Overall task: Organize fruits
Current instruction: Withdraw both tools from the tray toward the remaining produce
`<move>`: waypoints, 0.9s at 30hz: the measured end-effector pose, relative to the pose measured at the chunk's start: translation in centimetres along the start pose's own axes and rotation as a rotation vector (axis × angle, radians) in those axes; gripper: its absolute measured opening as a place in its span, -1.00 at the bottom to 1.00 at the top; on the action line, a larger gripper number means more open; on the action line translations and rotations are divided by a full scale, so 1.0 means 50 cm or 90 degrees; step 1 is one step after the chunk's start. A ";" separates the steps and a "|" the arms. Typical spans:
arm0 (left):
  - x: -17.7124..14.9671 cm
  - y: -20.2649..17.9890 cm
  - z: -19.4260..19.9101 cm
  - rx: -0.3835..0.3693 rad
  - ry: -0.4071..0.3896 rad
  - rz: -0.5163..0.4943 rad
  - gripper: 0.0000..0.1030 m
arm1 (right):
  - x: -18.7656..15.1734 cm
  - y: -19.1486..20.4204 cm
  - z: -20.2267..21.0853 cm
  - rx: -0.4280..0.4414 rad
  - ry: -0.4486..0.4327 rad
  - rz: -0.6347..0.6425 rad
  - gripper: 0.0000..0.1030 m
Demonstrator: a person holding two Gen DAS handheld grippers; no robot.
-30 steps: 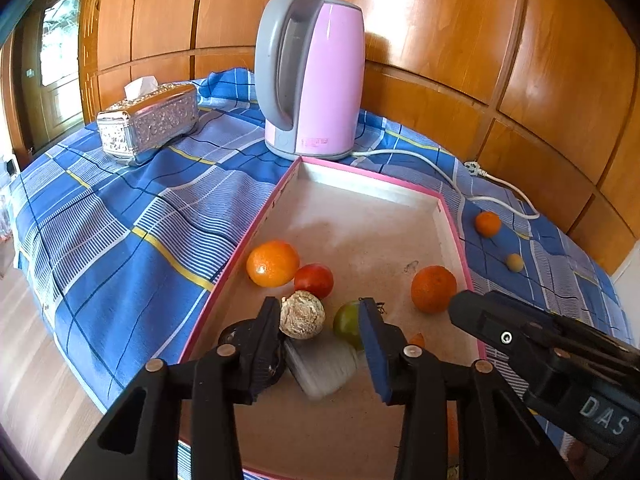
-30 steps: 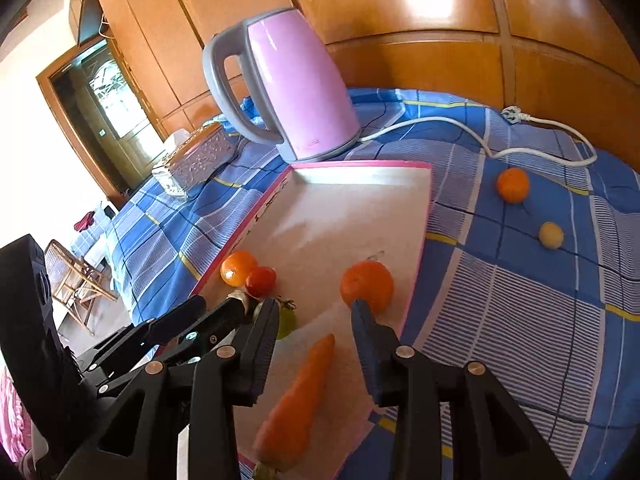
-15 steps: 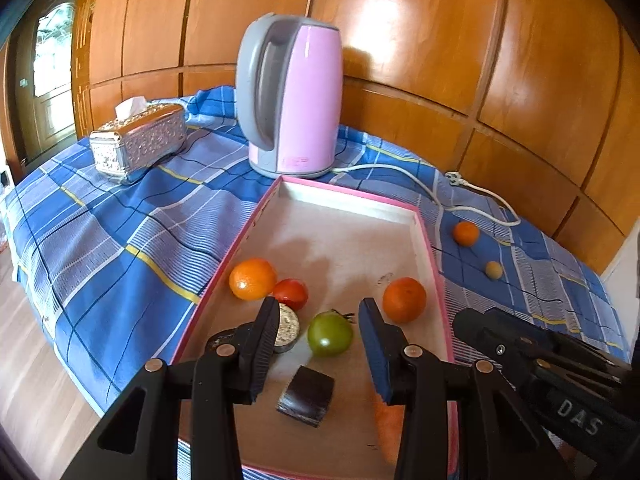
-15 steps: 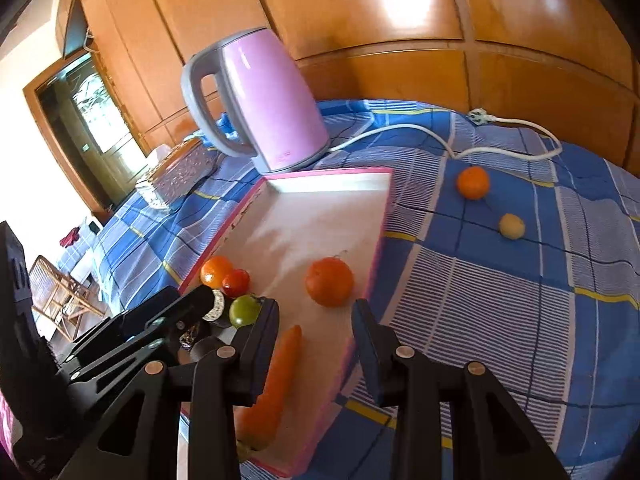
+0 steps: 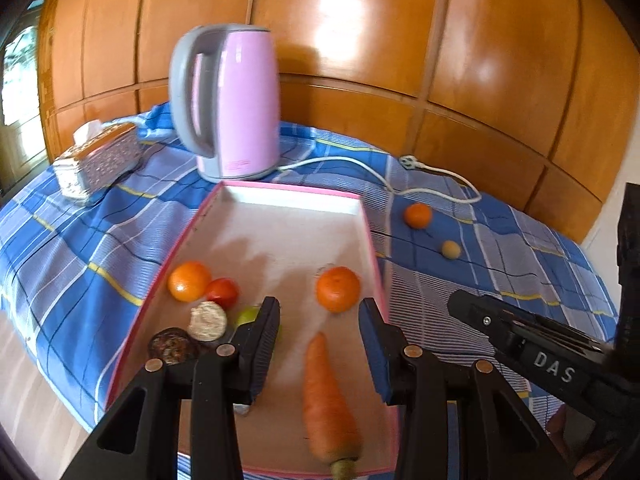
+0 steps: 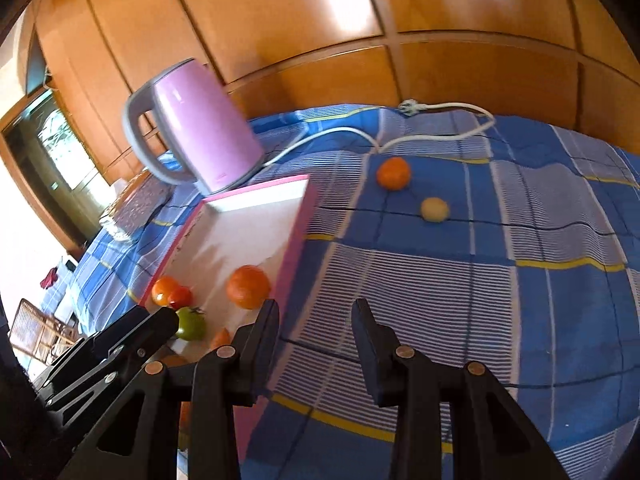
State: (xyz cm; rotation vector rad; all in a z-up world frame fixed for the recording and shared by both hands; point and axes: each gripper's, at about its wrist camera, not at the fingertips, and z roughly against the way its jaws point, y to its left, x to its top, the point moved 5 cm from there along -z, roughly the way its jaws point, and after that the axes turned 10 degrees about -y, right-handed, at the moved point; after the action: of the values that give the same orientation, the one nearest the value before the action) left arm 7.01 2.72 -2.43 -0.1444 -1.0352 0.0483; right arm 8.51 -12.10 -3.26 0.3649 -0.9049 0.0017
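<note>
Reaching for stray fruit: two pieces, small orange [image 6: 394,173] and yellow fruit [image 6: 434,209], lie right of the pink tray [image 6: 296,216]. Both tongs, left [image 5: 319,326] and right [image 6: 316,330], gape empty. Next, the right must straddle one.

Glossy wood panels [image 5: 480,60] (mirror-bright) behind a woven checked cloth [image 5: 80,248].

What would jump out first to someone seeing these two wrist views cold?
The tall pink electric kettle stands at the far end of the pink-rimmed tray on a blue checked cloth. In the tray, a carrot lies at the near end, with an orange beyond it and a cluster of fruits at the left rim. Outside the tray, a small orange and a pale yellow fruit sit on the cloth near the white power cord.
</note>
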 end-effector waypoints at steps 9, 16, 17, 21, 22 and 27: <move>0.019 -0.062 -0.029 -0.029 0.009 -0.030 -0.19 | 0.009 -0.072 -0.007 -0.050 -0.001 -0.015 -0.26; 0.035 -0.104 -0.065 -0.043 0.016 -0.058 -0.19 | 0.010 -0.110 -0.024 -0.074 0.009 -0.021 -0.26; 0.038 -0.110 -0.071 -0.046 0.019 -0.059 -0.19 | 0.013 -0.114 -0.030 -0.077 0.010 -0.017 -0.26; 0.051 -0.124 -0.097 -0.056 0.028 -0.057 -0.19 | 0.027 -0.127 -0.045 -0.090 0.006 -0.005 -0.26; 0.055 -0.124 -0.103 -0.057 0.030 -0.056 -0.19 | 0.030 -0.130 -0.048 -0.093 0.005 -0.004 -0.26; 0.070 -0.133 -0.138 -0.056 0.041 -0.055 -0.19 | 0.052 -0.150 -0.080 -0.109 0.004 0.002 -0.26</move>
State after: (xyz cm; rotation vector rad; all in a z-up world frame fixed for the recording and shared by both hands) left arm 14.54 -4.17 -1.97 -0.1799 -0.9791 -0.0800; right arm 14.32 -18.29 -5.83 0.2039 -0.8920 -0.0718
